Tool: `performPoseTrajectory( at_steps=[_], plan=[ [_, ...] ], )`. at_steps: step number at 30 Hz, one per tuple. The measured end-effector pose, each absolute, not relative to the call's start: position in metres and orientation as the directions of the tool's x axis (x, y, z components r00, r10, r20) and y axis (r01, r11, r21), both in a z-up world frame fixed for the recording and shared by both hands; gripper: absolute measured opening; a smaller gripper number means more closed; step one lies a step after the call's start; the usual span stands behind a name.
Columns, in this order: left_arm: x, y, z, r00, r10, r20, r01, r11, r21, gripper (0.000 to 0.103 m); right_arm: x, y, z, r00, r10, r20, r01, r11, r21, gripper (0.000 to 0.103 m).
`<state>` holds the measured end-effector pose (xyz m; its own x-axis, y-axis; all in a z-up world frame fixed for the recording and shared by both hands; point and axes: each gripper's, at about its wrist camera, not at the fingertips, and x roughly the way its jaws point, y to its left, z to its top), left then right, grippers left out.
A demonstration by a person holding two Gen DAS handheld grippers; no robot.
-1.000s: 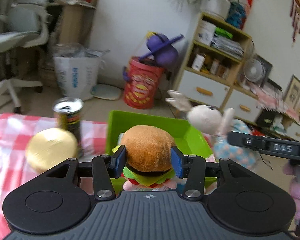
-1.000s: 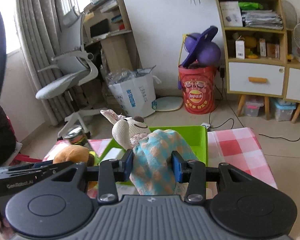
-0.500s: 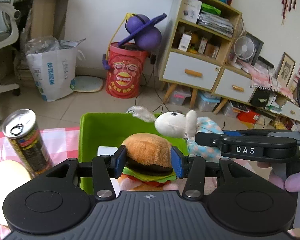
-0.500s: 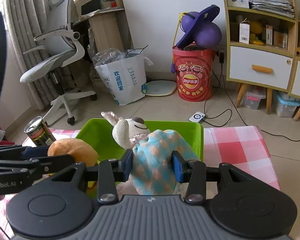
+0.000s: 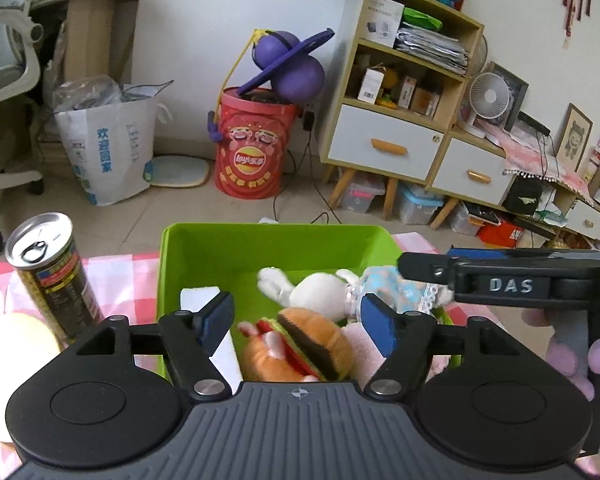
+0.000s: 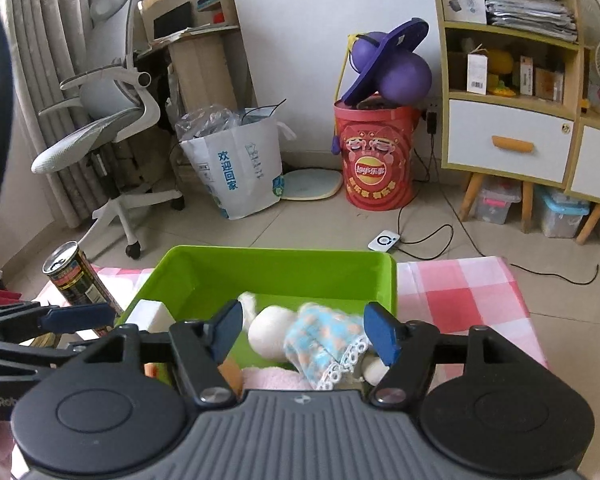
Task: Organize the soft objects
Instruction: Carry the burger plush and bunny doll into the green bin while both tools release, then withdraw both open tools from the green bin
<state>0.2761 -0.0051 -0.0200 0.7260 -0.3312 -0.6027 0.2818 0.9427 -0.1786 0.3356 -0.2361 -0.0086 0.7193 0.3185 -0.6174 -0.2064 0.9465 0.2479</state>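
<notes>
Green plastic bin point(image 5: 228, 248) is the landmark; it sits on the checked table point(image 6: 472, 292). Inside it, toward the near wall: plush burger point(image 5: 304, 344), tipped on its side, and plush rabbit point(image 5: 316, 290) in a blue spotted dress, lying just behind the burger and touching it. Pink soft cloth point(image 6: 272, 376) lies under both at the bin's near edge. White block point(image 6: 150, 312) rests in the bin's left near corner.

Left hand-held gripper point(image 5: 298, 322): jaws spread wide, holding nothing, hovering above the burger. Right hand-held gripper point(image 6: 302, 334): jaws also spread, empty, above the rabbit's dress.

Risks, as I judge them: the rabbit looks blurred in the right view, so it may not be settled; it could roll against the burger or slump over the near rim. The two grippers are close together over the bin, and a careless withdrawal could knock them together or snag the lace hem of the dress. Drink can point(image 5: 54, 276) stands just left of the bin, an easy thing for the left gripper to tip.

View differences: the left wrist shows the burger clearly and a pale round object point(image 5: 14, 340) left of the can; the right wrist shows only a sliver of the burger but reveals the table right of the bin.
</notes>
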Motion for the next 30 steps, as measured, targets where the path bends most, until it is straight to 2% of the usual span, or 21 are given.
performPoseTrajectory(
  at_steps=[25,30],
  plan=[
    [0.165,0.045,0.019,0.745,-0.267,-0.611,0.191,0.964,-0.187,0.081,0.212,-0.283,0.051,0.735,0.264,-0.625,-0.172,0.963,0.206,0.048],
    [0.139,0.054,0.016,0.743,-0.271,-0.612,0.167,0.960,-0.223,0.089,0.184,-0.282,0.054,0.732,0.273,-0.625,-0.178,0.961,0.212,0.052]
  ],
)
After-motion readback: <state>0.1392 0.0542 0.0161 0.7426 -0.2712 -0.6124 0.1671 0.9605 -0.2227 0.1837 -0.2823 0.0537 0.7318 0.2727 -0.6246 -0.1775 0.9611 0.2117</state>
